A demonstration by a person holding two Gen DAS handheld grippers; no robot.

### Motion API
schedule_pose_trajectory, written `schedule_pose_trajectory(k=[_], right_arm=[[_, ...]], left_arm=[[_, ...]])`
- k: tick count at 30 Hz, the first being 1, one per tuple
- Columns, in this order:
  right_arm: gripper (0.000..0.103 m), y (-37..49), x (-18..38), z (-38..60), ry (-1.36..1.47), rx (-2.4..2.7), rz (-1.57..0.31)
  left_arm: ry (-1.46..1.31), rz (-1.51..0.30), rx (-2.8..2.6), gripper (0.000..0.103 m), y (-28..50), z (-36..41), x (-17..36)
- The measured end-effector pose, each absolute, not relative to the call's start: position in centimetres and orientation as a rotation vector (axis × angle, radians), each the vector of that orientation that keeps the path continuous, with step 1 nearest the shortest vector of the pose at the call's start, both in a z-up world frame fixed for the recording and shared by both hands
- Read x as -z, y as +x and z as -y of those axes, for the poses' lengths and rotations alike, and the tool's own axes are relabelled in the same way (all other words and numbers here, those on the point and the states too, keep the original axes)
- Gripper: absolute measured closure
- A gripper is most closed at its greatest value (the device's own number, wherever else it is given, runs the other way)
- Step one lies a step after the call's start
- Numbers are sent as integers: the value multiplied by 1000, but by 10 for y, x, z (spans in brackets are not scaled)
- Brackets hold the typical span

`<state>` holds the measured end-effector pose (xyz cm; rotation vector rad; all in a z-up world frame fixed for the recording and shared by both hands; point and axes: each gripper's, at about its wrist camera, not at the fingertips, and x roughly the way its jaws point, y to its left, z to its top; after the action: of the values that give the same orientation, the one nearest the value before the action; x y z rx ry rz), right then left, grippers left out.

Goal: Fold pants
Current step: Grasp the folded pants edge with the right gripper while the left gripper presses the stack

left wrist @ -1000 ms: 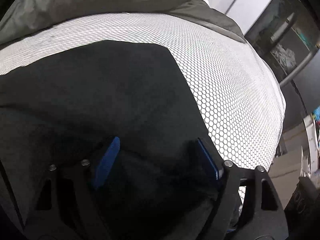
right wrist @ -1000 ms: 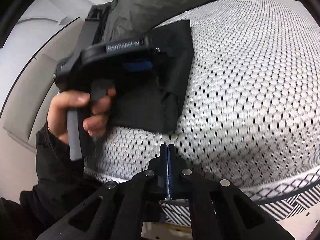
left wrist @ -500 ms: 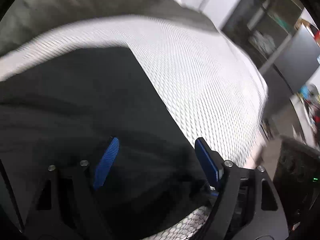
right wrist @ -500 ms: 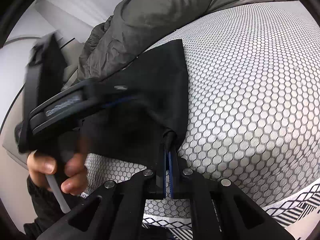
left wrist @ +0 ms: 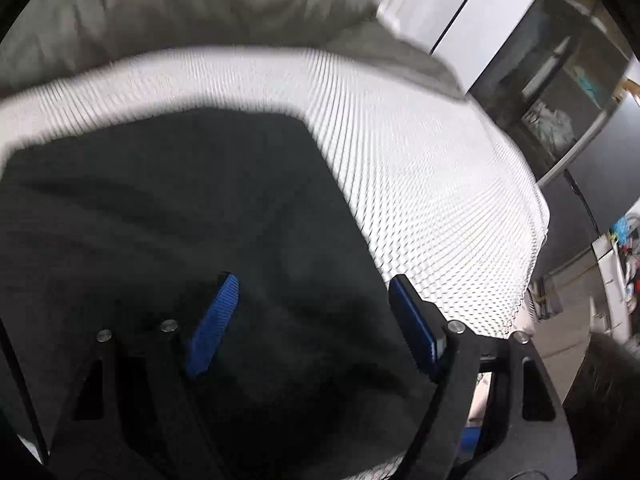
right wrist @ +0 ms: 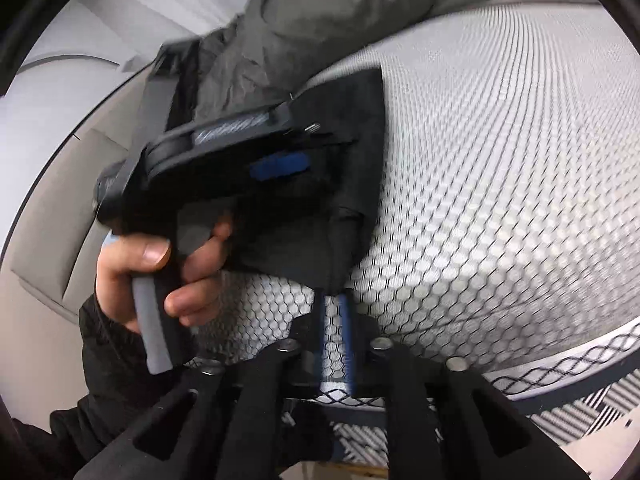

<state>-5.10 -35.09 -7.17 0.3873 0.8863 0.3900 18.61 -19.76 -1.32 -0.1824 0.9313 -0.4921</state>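
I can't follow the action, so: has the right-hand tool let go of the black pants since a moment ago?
Yes. The right tool has opened a little and backed toward the bed edge; the pants corner now lies just beyond its fingertips, not pinched.

The left gripper (left wrist: 312,312) has its blue pads (left wrist: 212,320) spread wide apart, nothing caught between them; seen from the right wrist view, the same tool (right wrist: 240,152) is gripped by a bare hand (right wrist: 160,272), thumb over the grey handle, fingers curled round the front (a dark sleeve covers the wrist); the right gripper (right wrist: 334,304) has its pads standing slightly parted, a narrow gap between them.
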Motion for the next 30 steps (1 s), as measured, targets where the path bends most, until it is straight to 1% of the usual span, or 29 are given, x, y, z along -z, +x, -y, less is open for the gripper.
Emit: schedule_pose_trajectory(k=[1,2,4,6,8,10,12,15,16,17,18,19,20,21,23,27,28,29,30], right_arm=[[66,-57,65,354,376,-380,-852],[64,-61,59,361,375,-366,-816],[63,-68,53,374,405,-367,-761],[63,-67,52,385,451,-364,-751],[63,-63,59,398,521,-350,-753],[63,-54,66,412,582,-354,-757],[63,-52,73,416,620,-354,-752],[63,-59,73,423,633,-372,-749],[63,-62,73,426,635,-378,-749],[63,-67,72,430,638,-387,-747],[63,-63,73,433,642,-397,-744],[63,-67,71,438,647,-406,-742],[63,-68,71,445,650,-415,-745],[63,-63,70,447,653,-425,-758],[62,-35,73,444,654,-445,-792],[63,26,81,432,682,-516,-886],[73,39,85,423,675,-532,-916],[81,51,88,415,666,-541,-944],[93,59,90,407,649,-544,-962]], left_arm=[[-148,-878,500,27,171,193,3],[-120,-845,502,27,156,190,-4],[-88,-773,507,27,125,187,-12],[-67,-744,557,27,99,197,-9],[33,-709,620,27,71,215,0],[209,-664,629,27,42,237,15],[332,-641,614,27,25,256,29],[363,-623,520,28,22,278,38],[380,-604,484,29,18,279,40],[398,-580,449,38,19,285,42],[409,-556,430,56,19,288,44],[411,-528,437,69,18,291,45],[419,-511,442,93,17,297,48],[434,-481,432,102,16,300,50],[459,-393,403,103,9,306,53],[467,-369,418,103,3,290,54],[483,-370,426,103,0,290,57],[492,-374,432,103,-2,288,61],[504,-386,438,103,-4,288,66]])
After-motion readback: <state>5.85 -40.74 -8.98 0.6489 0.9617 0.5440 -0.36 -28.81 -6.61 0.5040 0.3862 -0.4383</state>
